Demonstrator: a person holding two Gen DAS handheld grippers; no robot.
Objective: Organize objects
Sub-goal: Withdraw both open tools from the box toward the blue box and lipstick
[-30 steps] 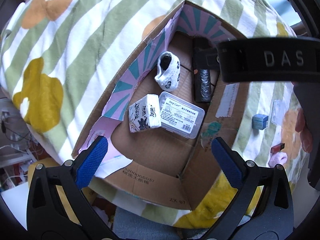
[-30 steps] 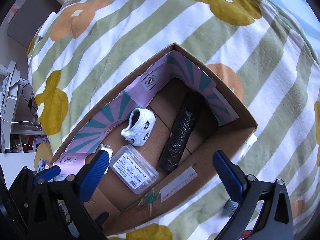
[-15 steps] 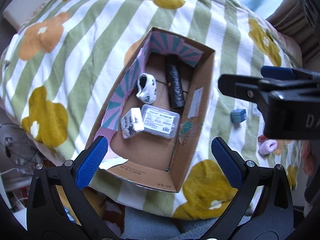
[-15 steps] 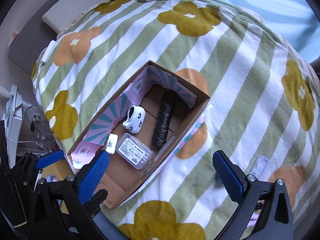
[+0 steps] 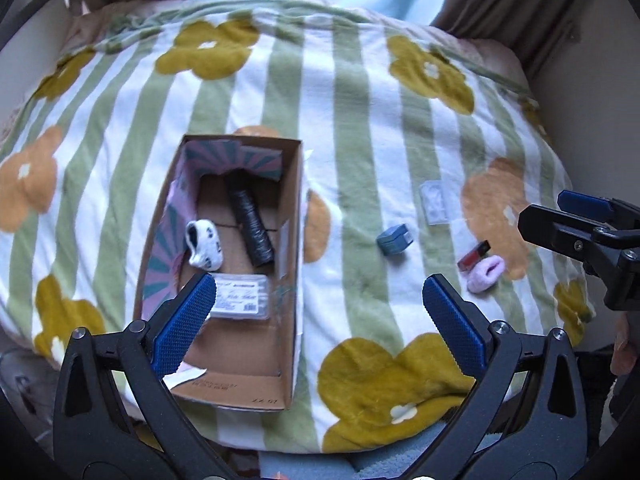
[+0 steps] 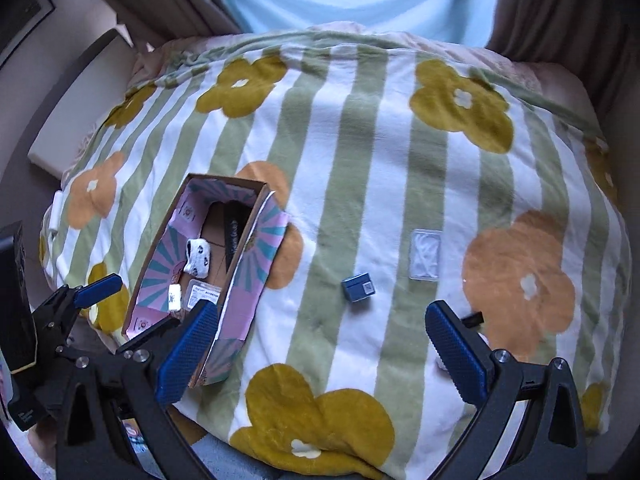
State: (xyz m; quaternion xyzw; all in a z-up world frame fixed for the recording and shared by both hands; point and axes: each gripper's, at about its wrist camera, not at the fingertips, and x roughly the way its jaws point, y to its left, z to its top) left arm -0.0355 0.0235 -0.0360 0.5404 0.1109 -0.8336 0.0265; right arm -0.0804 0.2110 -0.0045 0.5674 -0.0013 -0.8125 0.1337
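A cardboard box (image 5: 294,216) lies on the striped flowered blanket at the left; it also shows in the right wrist view (image 6: 252,268). Inside are a black roll (image 5: 250,224), a white sock (image 5: 204,245) and a clear plastic case (image 5: 240,298). On the blanket to the right lie a small blue box (image 5: 394,240) (image 6: 358,287), a red tube (image 5: 474,255), a pink sock (image 5: 486,274) and a clear packet (image 5: 434,203) (image 6: 426,254). My left gripper (image 5: 316,322) and right gripper (image 6: 322,350) are open and empty, held high above the blanket.
The blanket (image 6: 360,160) covers a bed with curtains and a pale blue window behind. Clutter and a dark device (image 6: 16,300) lie off the bed's left edge. The right gripper also shows at the right of the left wrist view (image 5: 592,228).
Both grippers have pulled up and back from the box. The view now takes in the whole bed and the loose items to the right.
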